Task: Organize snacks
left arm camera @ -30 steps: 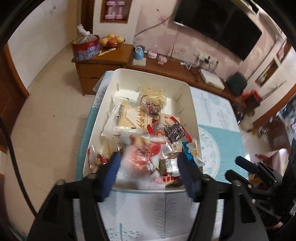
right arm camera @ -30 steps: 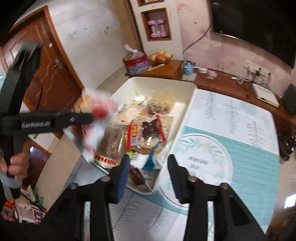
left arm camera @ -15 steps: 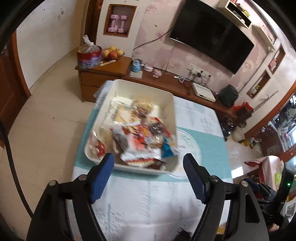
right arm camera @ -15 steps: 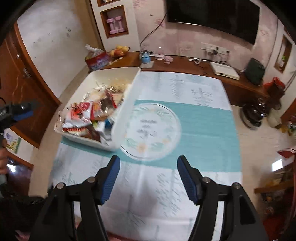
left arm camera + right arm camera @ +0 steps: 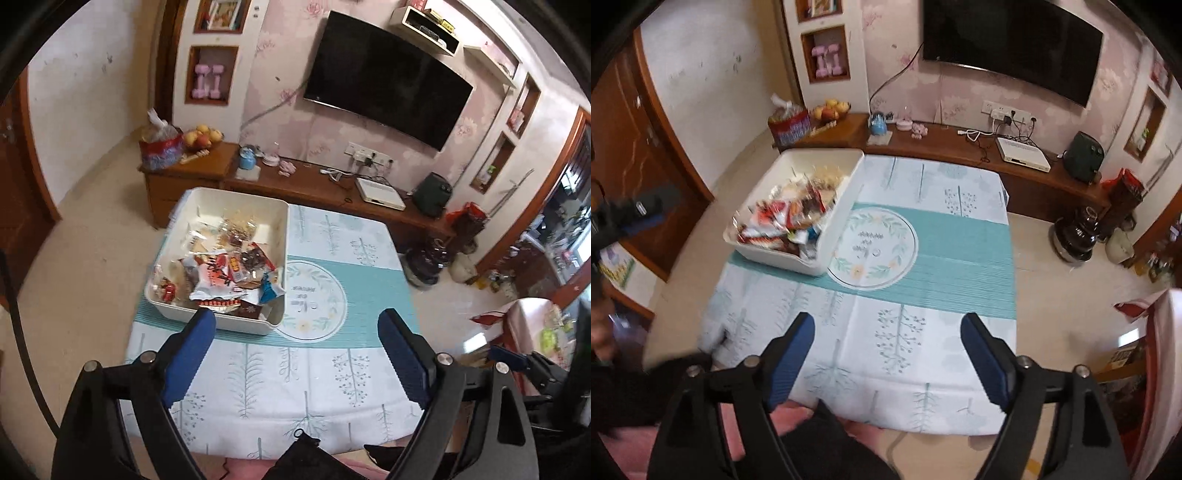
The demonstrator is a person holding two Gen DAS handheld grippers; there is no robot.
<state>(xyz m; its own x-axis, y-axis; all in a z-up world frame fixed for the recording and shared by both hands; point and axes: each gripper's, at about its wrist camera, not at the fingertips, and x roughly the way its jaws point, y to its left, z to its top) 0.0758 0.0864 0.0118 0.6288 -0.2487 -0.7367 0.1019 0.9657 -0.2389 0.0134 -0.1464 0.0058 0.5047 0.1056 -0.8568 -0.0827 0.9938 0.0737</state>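
Note:
A white plastic bin (image 5: 229, 325) (image 5: 842, 221) stands on the left part of the table, heaped with several snack packets (image 5: 221, 273) (image 5: 783, 221). My left gripper (image 5: 295, 319) hangs high over the table's near half, its blue-padded jaws opening wide with nothing between them. My right gripper (image 5: 888, 325) is likewise raised over the near edge, jaws opening and empty. Both sit well back from the bin. The left gripper and the hand holding it (image 5: 624, 218) show blurred at the right wrist view's left edge.
The table wears a white and teal cloth with a round motif (image 5: 314, 299) (image 5: 873, 247). Behind it runs a wooden TV bench (image 5: 314, 184) with a fruit bowl (image 5: 203, 138), a red snack tub (image 5: 160, 149) and a router. A dark pot (image 5: 1076, 232) stands on the floor at right.
Both grippers pulled up and back from the bin and opened wider. A red and white packet that was between the left jaws a second ago now lies in the bin.

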